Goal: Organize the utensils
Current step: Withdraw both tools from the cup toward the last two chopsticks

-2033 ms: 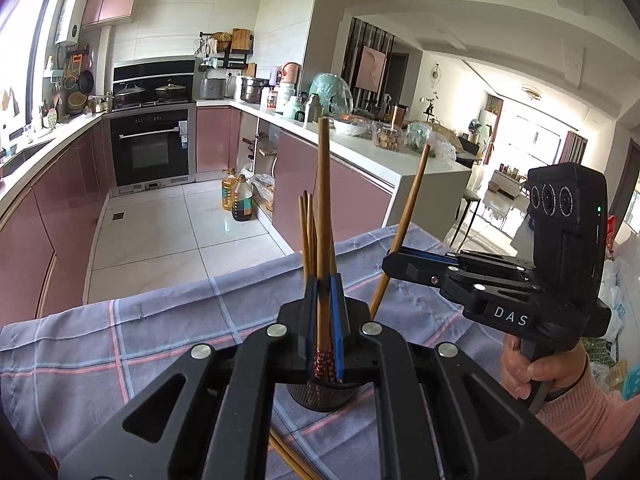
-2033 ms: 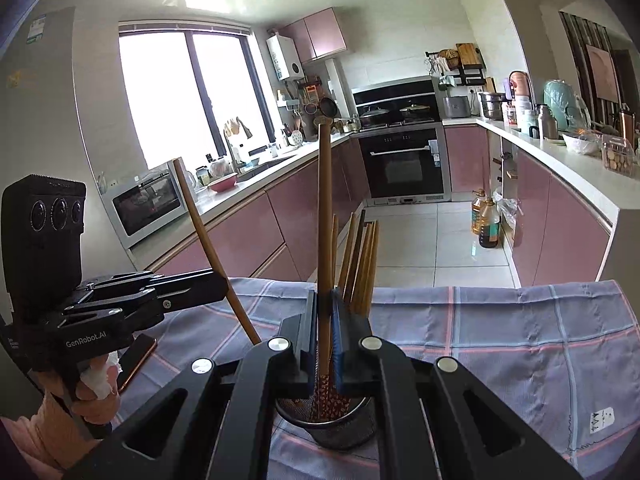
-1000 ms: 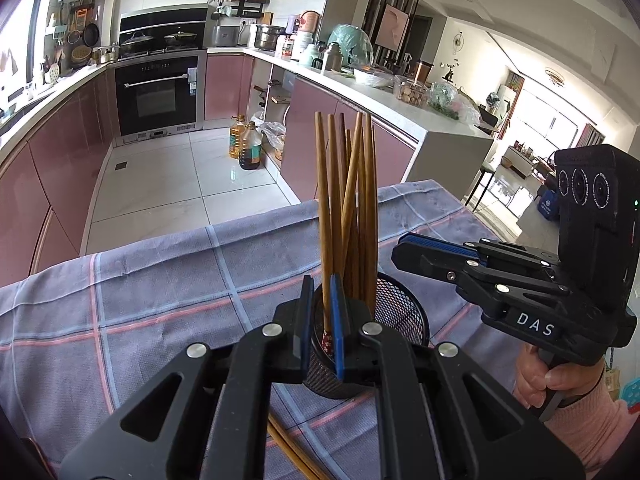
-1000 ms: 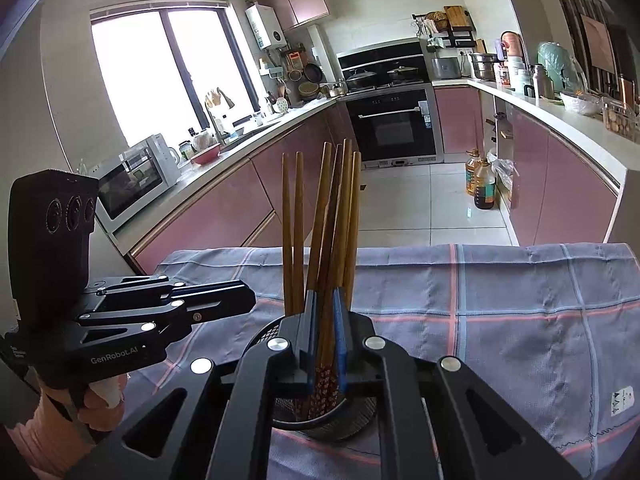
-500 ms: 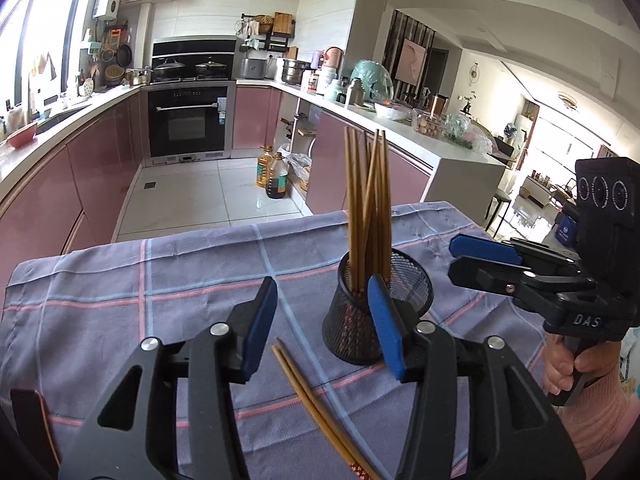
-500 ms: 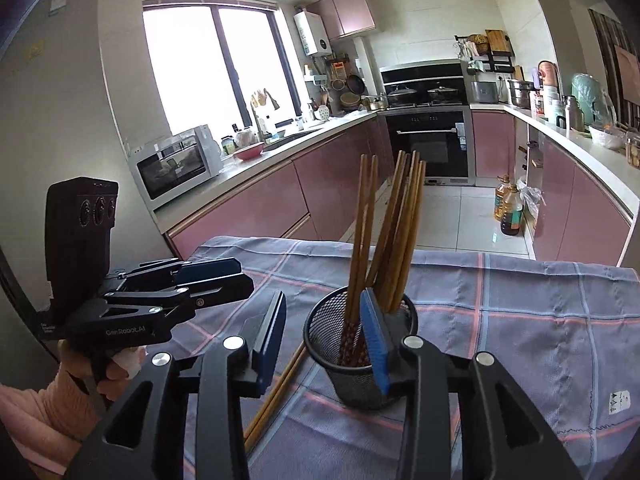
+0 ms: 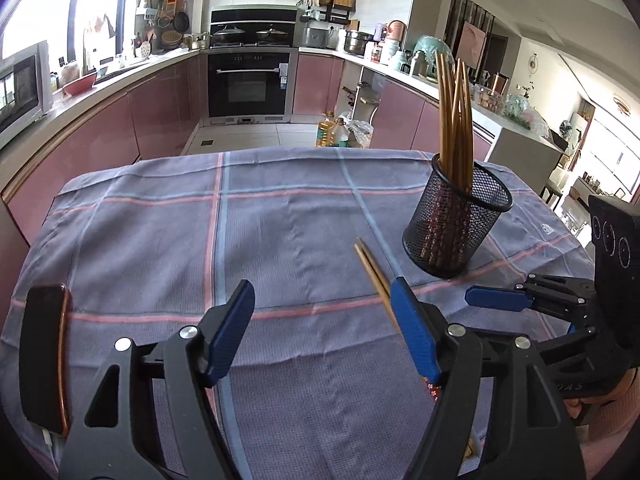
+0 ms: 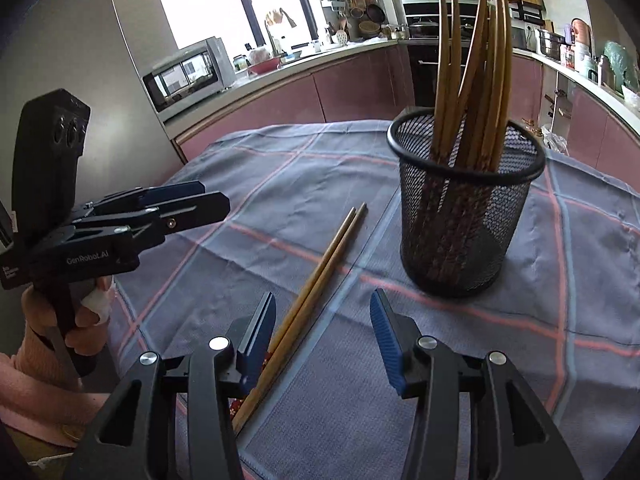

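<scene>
A black mesh cup (image 7: 458,224) stands on the checked cloth (image 7: 280,220) with several wooden chopsticks (image 7: 454,120) upright in it. It also shows in the right wrist view (image 8: 466,208) with the chopsticks (image 8: 472,76). A pair of chopsticks (image 8: 316,284) lies flat on the cloth beside the cup; it shows in the left wrist view (image 7: 372,270) too. My left gripper (image 7: 322,330) is open and empty, low over the cloth, left of the cup. My right gripper (image 8: 324,334) is open and empty, with the lying pair running under its left finger.
A dark phone (image 7: 42,356) lies at the cloth's near left edge. Pink kitchen cabinets (image 7: 160,108), an oven (image 7: 250,84) and a microwave (image 8: 188,72) stand beyond the table. Oil bottles (image 7: 332,132) stand on the floor past the far edge.
Both grippers let go of the chopsticks they held in the cup, opened and pulled back and down toward the table. The cup now stands farther ahead.
</scene>
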{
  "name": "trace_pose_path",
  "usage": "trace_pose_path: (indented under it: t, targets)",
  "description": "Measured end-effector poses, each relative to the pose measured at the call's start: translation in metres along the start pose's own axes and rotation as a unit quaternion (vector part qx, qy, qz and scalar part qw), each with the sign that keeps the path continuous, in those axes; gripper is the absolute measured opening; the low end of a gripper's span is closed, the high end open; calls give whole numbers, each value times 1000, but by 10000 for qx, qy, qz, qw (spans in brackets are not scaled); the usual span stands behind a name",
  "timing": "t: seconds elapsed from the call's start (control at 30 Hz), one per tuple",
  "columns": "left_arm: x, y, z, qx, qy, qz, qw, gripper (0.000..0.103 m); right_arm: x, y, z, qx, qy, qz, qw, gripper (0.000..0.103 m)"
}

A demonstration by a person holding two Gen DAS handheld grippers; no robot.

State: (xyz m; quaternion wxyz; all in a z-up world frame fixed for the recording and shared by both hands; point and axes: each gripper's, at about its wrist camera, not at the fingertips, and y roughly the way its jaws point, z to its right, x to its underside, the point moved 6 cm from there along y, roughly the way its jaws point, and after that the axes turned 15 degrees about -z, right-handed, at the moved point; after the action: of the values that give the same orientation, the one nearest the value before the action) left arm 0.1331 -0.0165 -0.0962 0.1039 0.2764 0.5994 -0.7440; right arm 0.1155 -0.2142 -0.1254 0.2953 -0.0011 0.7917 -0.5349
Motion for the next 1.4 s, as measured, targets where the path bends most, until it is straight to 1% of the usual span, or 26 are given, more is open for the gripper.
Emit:
trace_pose_path:
  t: [0.3, 0.43, 0.57, 0.7, 0.77, 0.93, 1.07, 1.23, 1.4]
  targets:
    - [15, 10, 2, 49, -71, -137, 9999, 70, 9, 16, -8, 275, -39, -182, 9994, 47]
    - [17, 13, 2, 70, -99, -183, 9998, 70, 12, 19, -8, 422, -64, -235, 9988, 46]
    - [18, 16, 2, 102, -104, -224, 9996, 70, 12, 16, -9, 454, -53, -228, 9987, 45]
    - [18, 19, 4, 129, -63, -267, 9995, 70, 12, 16, -6, 403, 3, -241, 9989, 44]
    - [18, 22, 6, 143, -18, -299, 9994, 70, 13, 15, -3, 368, 61, -263, 9990, 40]
    - [21, 31, 16, 180, 145, -437, 9988, 70, 14, 12, 4, 170, 232, -282, 9992, 37]
    - [24, 41, 25, 245, 279, -580, 9976, 69, 16, 10, 10, 63, 320, -305, 9990, 31]
    - [29, 51, 37, 286, 476, -725, 9958, 69, 18, 9, 13, -56, 388, -316, 9987, 30]
    - [34, 59, 46, 276, 644, -868, 9938, 69, 19, 9, 14, -85, 394, -318, 9987, 30]
